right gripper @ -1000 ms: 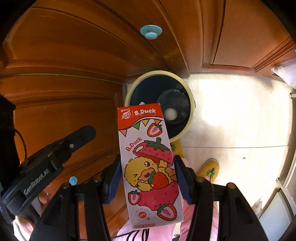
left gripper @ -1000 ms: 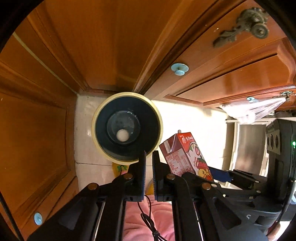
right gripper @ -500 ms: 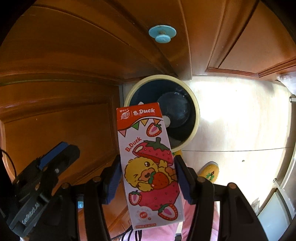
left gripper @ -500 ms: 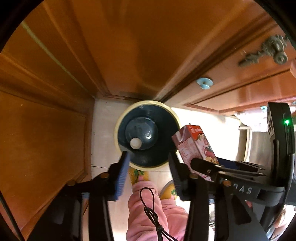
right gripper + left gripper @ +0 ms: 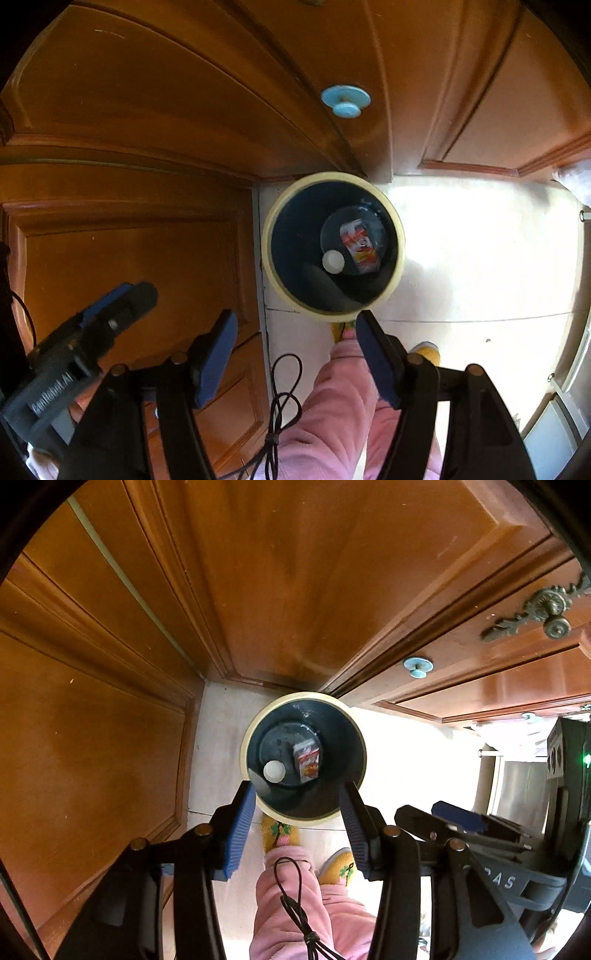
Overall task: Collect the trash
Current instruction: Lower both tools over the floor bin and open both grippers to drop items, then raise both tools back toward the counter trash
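Note:
A round trash bin [image 5: 258, 723] with a cream rim and dark inside stands on the pale floor in a corner of wooden doors; it also shows in the right wrist view [image 5: 273, 218]. A red strawberry drink carton [image 5: 306, 762] lies at its bottom beside a white round object [image 5: 273, 771]; both show in the right wrist view too, carton [image 5: 360, 245], white object [image 5: 333, 261]. My left gripper [image 5: 297, 827] is open and empty above the bin. My right gripper [image 5: 295, 358] is open and empty above the bin's near side.
Wooden doors and cabinet fronts surround the bin, with a blue knob [image 5: 346, 100] and a brass handle [image 5: 550, 609]. The person's pink trousers [image 5: 295, 904] and yellow slippers [image 5: 279, 832] are below the grippers. A clear plastic bag [image 5: 517, 734] hangs at the right.
My right gripper opened and the carton dropped into the bin. My left gripper opened wide from shut.

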Available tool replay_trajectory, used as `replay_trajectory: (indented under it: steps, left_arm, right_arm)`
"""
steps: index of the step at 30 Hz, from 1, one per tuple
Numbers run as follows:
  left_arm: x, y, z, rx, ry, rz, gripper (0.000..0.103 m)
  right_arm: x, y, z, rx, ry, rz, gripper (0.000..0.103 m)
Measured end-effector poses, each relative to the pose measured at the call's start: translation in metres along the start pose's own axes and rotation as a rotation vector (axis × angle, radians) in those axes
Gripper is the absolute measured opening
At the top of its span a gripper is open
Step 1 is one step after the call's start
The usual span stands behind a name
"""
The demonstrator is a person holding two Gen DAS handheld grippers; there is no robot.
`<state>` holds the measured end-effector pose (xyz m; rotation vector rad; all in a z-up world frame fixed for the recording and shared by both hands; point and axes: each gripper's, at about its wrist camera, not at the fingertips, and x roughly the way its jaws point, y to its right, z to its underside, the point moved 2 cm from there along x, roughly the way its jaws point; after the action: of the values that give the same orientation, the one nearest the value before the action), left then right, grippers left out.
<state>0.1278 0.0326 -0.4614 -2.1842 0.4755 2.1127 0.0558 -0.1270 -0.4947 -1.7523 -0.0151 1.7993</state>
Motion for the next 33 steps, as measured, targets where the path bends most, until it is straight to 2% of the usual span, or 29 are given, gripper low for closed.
replay_trajectory:
  steps: [10, 18, 26, 33]
  left_arm:
    - [-0.021, 0.003, 0.017, -0.018, 0.023, -0.014, 0.051]
    - [-0.058, 0.008, 0.039, -0.029, 0.055, -0.022, 0.053]
    - [-0.131, 0.028, 0.047, 0.000, 0.151, -0.022, 0.059]
    - [-0.220, 0.042, 0.033, 0.036, 0.314, -0.055, 0.065]
  right_arm:
    - [-0.035, 0.024, 0.044, 0.013, -0.004, 0.020, 0.067]
    - [-0.069, 0.037, 0.070, 0.015, 0.030, 0.020, 0.067]
    - [-0.137, 0.033, 0.081, -0.010, 0.127, 0.001, 0.067]
    - [-0.207, 0.018, 0.076, -0.044, 0.283, -0.039, 0.067]
